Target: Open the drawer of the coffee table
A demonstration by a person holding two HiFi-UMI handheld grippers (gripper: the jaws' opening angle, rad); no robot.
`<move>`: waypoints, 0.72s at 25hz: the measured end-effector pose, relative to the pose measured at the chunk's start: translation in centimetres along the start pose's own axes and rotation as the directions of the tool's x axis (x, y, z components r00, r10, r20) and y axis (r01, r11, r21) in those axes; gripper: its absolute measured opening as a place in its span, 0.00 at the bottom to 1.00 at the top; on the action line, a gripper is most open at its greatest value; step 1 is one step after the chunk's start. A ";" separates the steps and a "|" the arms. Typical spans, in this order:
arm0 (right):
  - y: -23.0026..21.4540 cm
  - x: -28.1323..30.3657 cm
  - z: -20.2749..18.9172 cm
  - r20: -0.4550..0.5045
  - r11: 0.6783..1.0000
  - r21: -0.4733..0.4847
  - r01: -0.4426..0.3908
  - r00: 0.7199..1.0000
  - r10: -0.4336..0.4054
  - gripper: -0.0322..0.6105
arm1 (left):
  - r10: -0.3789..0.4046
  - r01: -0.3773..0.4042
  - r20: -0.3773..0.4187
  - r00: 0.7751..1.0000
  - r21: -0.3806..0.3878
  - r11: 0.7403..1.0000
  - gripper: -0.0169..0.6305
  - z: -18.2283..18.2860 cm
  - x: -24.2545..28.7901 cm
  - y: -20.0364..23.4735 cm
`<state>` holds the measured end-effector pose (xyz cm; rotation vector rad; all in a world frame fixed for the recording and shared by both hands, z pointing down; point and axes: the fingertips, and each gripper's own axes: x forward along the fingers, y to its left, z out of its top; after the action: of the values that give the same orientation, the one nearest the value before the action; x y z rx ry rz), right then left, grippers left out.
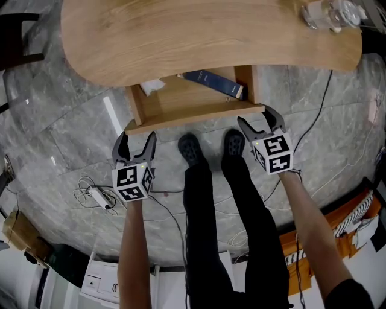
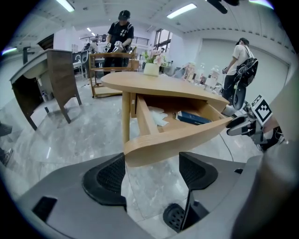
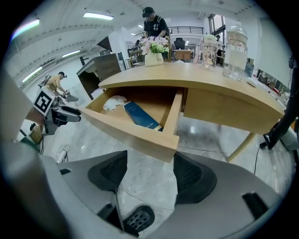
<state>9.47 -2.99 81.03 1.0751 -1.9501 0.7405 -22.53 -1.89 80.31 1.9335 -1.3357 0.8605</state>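
The wooden coffee table has its drawer pulled out toward me. A blue book and a crumpled white paper lie inside the drawer. My left gripper is open just short of the drawer front's left end. In the left gripper view that end of the drawer front sits just ahead of the open jaws of the left gripper. My right gripper is open at the drawer front's right end. In the right gripper view nothing lies between the right gripper's pads.
Glass jars stand on the tabletop's right end. My legs and black shoes are between the grippers. Cables and a power strip lie on the marble floor at left. An orange crate sits at right. Other people stand far behind.
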 end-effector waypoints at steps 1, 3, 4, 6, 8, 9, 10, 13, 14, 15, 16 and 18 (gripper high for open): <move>0.1 0.1 -0.1 -0.001 1.000 0.008 0.001 1.000 -0.001 0.49 | 0.002 -0.002 -0.004 1.000 0.000 1.000 0.59 -0.1 0.1 0.1; 0.1 0.5 -0.3 -0.001 1.000 0.024 0.006 1.000 -0.006 0.49 | 0.000 0.000 -0.015 1.000 -0.002 1.000 0.59 -0.4 0.3 0.1; 0.0 0.6 -0.4 -0.003 1.000 0.028 0.009 1.000 -0.009 0.49 | -0.001 0.001 -0.020 1.000 -0.007 1.000 0.59 -0.6 0.5 0.1; -0.1 0.9 -0.7 -0.008 0.999 0.031 0.014 1.000 -0.014 0.49 | -0.002 0.001 -0.029 1.000 -0.019 1.000 0.59 -0.8 0.9 0.1; -0.1 1.1 -0.8 -0.009 0.999 0.034 0.019 1.000 -0.018 0.49 | 0.004 -0.005 -0.025 1.000 -0.027 1.000 0.59 -0.9 0.9 0.2; -0.1 1.1 -0.8 -0.007 0.999 0.037 0.019 1.000 -0.019 0.49 | 0.006 -0.007 -0.018 1.000 -0.033 0.999 0.59 -0.8 0.9 0.2; -0.1 1.1 -0.7 -0.004 0.999 0.039 0.018 1.000 -0.018 0.49 | 0.007 -0.007 -0.010 1.000 -0.042 0.999 0.59 -0.8 0.9 0.1; -0.1 1.2 -0.7 -0.003 0.998 0.055 0.013 1.000 -0.013 0.49 | 0.018 -0.018 -0.001 1.000 -0.059 0.998 0.59 -0.8 1.1 0.1; -0.1 1.2 -0.6 -0.004 0.997 0.070 0.011 1.000 -0.010 0.49 | 0.027 -0.027 -0.007 1.000 -0.054 0.998 0.59 -0.9 1.1 0.2; 0.0 1.1 -0.5 -0.005 0.996 0.085 0.010 1.000 -0.010 0.49 | 0.037 -0.038 -0.015 0.999 -0.047 0.998 0.59 -1.0 1.0 0.3; 0.0 1.0 -0.3 -0.004 0.996 0.091 0.013 1.000 -0.013 0.49 | 0.048 -0.049 -0.020 0.999 -0.047 0.998 0.59 -1.1 0.9 0.4; 0.0 0.6 0.2 0.000 0.996 0.083 0.023 1.000 -0.024 0.49 | 0.065 -0.066 -0.024 0.998 -0.056 0.996 0.60 -1.0 0.5 0.4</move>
<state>9.20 -3.36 81.39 1.1462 -1.9186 0.8143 -22.89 -1.47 81.34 1.8414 -1.4023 0.8635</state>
